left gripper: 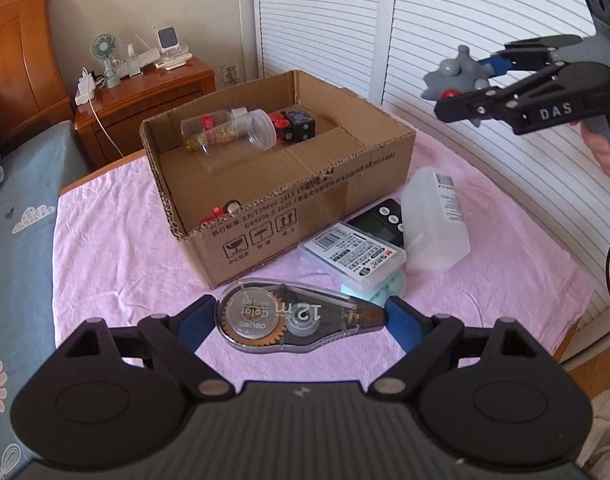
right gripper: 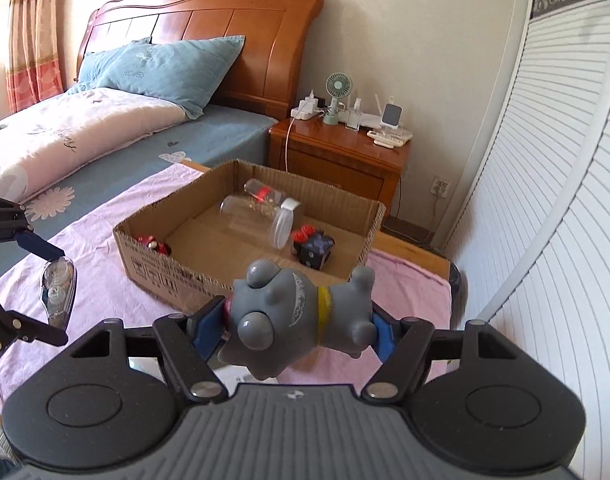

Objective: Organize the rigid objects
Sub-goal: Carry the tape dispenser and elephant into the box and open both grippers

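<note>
left gripper (left gripper: 301,320): clamped end-to-end on the correction tape dispenser (left gripper: 293,320), blue pads at both tips, held above the cloth
right gripper (right gripper: 297,324): clamped on the grey toy dog (right gripper: 301,316), pads on its two flanks, head toward 9 o'clock in the right wrist view
toy dog from left view: at 2 o'clock, up in the air, well clear of the table, to the right of the box
cardboard box (left gripper: 289,208): open top, sits on the pink cloth (left gripper: 117,240), centre of the left view, 12 o'clock from the tape dispenser
box contents: clear plastic jars (left gripper: 233,128) lying on their sides at the back, black dice cubes (left gripper: 293,124) at the back right, red small parts (right gripper: 153,242) in the near left corner
still on cloth: translucent plastic bottle (left gripper: 437,220) lying down at 3 o'clock of the box, black digital timer (left gripper: 381,222) touching it, labelled flat case (left gripper: 353,254) overlapping the timer, mint green item (left gripper: 385,290) under the case
nightstand (right gripper: 341,152): 12 o'clock beyond the box, holds a small green fan (right gripper: 337,88) and chargers
person's hand (left gripper: 607,152): on the right gripper's handle, right edge of the left view
</note>
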A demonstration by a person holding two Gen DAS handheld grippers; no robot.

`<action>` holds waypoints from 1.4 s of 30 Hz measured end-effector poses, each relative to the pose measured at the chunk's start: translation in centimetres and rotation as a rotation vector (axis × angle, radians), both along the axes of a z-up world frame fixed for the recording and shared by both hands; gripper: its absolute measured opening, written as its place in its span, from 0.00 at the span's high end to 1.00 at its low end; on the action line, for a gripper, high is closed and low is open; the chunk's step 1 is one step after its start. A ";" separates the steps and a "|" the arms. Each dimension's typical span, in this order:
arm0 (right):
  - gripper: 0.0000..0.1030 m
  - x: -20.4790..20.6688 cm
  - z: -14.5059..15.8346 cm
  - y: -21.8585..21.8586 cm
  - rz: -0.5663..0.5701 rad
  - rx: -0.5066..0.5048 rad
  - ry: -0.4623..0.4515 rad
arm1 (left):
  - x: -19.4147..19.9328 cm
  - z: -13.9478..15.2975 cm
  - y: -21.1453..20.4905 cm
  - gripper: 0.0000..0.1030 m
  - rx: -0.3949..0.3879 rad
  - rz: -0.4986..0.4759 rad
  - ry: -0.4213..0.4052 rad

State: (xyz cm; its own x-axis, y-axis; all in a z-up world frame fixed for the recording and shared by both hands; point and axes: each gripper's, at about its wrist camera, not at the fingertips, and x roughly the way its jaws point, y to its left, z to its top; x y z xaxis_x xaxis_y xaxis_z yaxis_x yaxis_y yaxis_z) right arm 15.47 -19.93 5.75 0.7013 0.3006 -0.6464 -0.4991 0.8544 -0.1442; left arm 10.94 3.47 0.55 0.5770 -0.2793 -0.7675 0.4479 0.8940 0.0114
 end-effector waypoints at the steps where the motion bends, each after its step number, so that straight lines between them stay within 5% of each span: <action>1: 0.26 0.6 0.2 0.5 0.002 0.002 -0.001 | 0.1 0.3 0.1 0.13 0.002 -0.003 -0.009; 14: 0.25 8.8 -1.6 6.2 -0.076 -0.023 0.104 | 1.8 2.3 1.7 0.13 0.008 0.006 -0.097; 17: 0.09 9.5 -2.5 6.0 -0.107 -0.016 0.139 | 2.2 2.4 1.8 0.13 0.005 0.012 -0.103; 19: 0.00 9.2 -2.5 5.6 -0.107 0.022 0.142 | 2.4 2.5 1.9 0.13 0.003 0.013 -0.105; 42: 0.00 -2.2 -3.8 2.0 -0.359 0.070 0.188 | 11.3 2.5 -1.4 0.13 0.064 0.062 -0.021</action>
